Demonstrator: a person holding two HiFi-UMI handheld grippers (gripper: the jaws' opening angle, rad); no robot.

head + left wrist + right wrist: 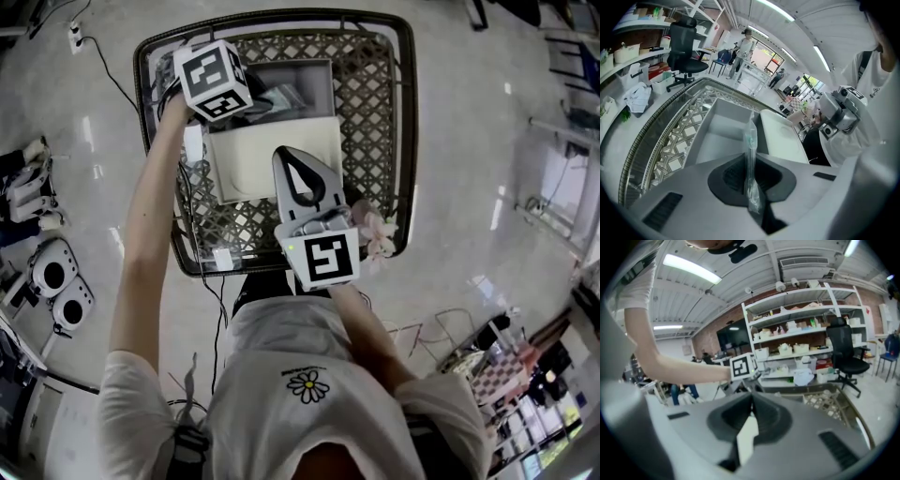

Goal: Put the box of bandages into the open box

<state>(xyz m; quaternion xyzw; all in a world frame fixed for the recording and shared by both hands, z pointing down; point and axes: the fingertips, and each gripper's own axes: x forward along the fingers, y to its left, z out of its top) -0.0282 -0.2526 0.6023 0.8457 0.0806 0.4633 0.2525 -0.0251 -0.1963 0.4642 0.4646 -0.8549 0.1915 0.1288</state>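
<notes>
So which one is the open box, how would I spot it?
Look at the big metal lattice basket. In its middle sits the open box, grey inside, with a flat white lid opened out beside it. It is the only hollow grey tray there.

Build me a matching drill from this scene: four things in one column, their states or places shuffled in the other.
Things:
1 left gripper
2 right gripper
3 open box
4 office chair

States or places:
a black, standing on the floor
b shut on the white lid
c inside the lattice basket
d shut on a clear packet

Pairs: 1-d, 2-b, 3-c, 4-a
</notes>
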